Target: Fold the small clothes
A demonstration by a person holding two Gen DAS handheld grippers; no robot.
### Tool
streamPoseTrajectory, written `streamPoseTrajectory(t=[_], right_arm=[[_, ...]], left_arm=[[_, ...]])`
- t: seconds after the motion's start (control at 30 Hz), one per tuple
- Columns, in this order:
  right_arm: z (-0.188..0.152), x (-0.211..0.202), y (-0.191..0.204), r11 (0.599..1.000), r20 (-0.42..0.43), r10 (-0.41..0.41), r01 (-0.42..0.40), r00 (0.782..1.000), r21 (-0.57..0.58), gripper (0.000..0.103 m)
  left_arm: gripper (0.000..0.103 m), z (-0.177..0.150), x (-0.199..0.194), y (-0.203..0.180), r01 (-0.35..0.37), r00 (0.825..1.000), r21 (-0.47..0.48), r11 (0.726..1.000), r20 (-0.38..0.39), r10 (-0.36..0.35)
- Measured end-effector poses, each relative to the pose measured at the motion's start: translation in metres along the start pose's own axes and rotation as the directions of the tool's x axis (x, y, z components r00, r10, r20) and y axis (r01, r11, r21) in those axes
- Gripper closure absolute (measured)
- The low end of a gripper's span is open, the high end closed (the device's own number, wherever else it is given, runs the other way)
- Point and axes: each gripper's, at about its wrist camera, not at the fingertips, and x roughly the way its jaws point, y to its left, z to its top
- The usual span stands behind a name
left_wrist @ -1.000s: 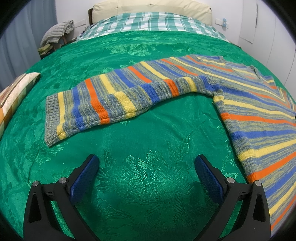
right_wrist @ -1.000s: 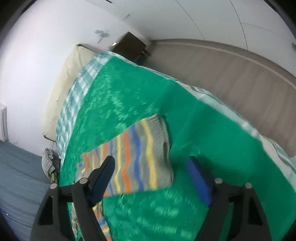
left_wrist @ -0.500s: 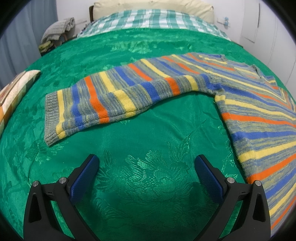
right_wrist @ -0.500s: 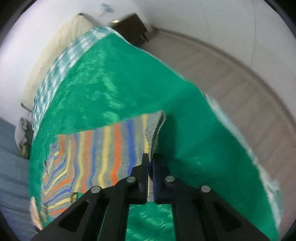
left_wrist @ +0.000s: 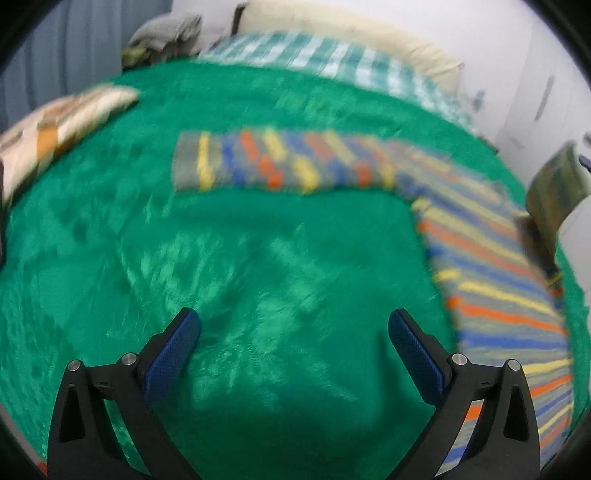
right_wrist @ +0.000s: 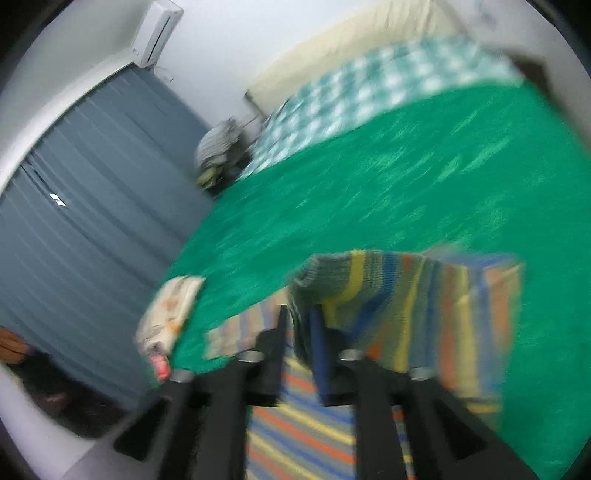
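A striped knit sweater [left_wrist: 491, 258] in grey, blue, orange and yellow lies on the green bedspread [left_wrist: 258, 258]. Its left sleeve [left_wrist: 280, 166] stretches out flat to the left. My left gripper [left_wrist: 291, 332] is open and empty above bare bedspread, short of that sleeve. My right gripper [right_wrist: 299, 321] is shut on the other sleeve's cuff [right_wrist: 317, 273] and holds the sleeve [right_wrist: 424, 306] lifted over the sweater body [right_wrist: 306, 428]. The raised sleeve also shows at the right edge of the left wrist view [left_wrist: 554, 188]. Both views are motion-blurred.
A patterned pillow [left_wrist: 55, 129] lies at the bed's left edge. A checked sheet [left_wrist: 314, 62] and cream headboard cushion [left_wrist: 351, 29] are at the head. A pile of clothes [left_wrist: 162, 33] sits beside the bed. Grey curtains [right_wrist: 74, 221] hang on the left.
My right gripper, shut on the cuff, has lifted the right sleeve and swung it over toward the sweater body. My left gripper has turned left, staying open.
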Motion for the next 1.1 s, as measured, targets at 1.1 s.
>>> streamPoseTrajectory(t=[1.1], right_arm=[[-0.080,-0.022,-0.114,0.881,-0.040,-0.447,0.431,0.894,-0.195,0.043]], left_arm=[[0.000,0.000,0.024,-0.017,-0.102,0.994,0.094,0.990,0.054,0.097]])
